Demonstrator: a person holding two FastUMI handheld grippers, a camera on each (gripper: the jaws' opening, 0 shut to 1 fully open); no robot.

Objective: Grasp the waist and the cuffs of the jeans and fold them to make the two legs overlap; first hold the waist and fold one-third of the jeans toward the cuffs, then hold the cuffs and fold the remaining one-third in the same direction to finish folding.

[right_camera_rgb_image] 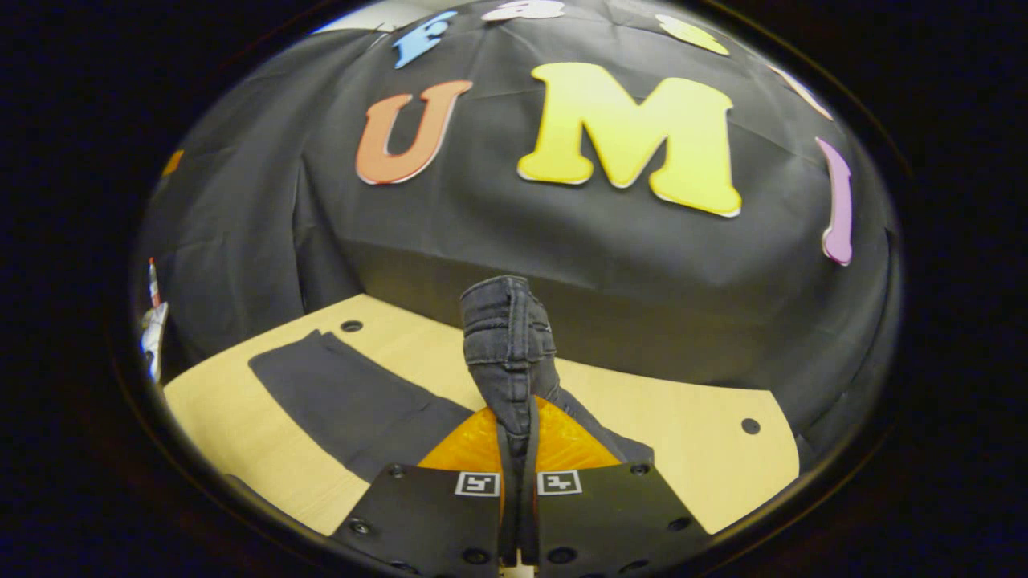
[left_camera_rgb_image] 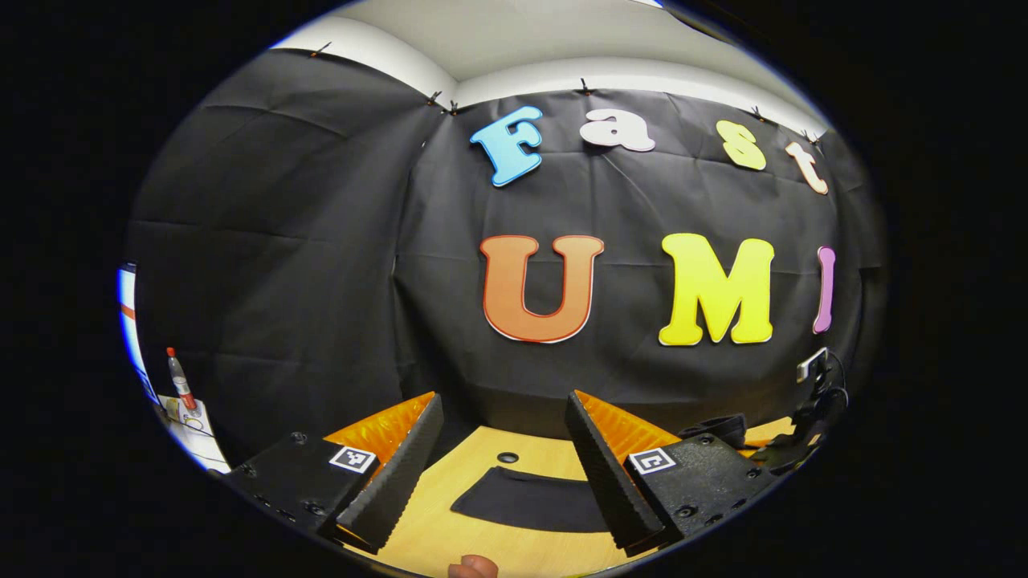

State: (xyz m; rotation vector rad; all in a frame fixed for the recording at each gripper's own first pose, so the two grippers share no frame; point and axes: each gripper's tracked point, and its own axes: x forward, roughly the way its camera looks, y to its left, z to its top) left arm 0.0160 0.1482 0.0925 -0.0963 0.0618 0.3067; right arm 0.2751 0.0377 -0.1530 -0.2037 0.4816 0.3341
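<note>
Right gripper (right_camera_rgb_image: 518, 449) clamps bunched denim of jeans (right_camera_rgb_image: 506, 337), lifted above wooden table (right_camera_rgb_image: 691, 449); dark leg lies flat toward table's left edge. Left gripper (left_camera_rgb_image: 504, 474) spread wide, holding nothing, hovering over table, jeans leg below. Likely first step: doubling legs. Next: left gripper must catch other end, probably cuffs.

**Jeans on the table, one end raised**

The jeans (right_camera_rgb_image: 353, 401) lie on the table (right_camera_rgb_image: 683, 449), spreading left from the right gripper (right_camera_rgb_image: 518, 490), which pinches a bunched end standing above the table; the left gripper (left_camera_rgb_image: 502, 466) hangs over the table, apart from the jeans
</note>
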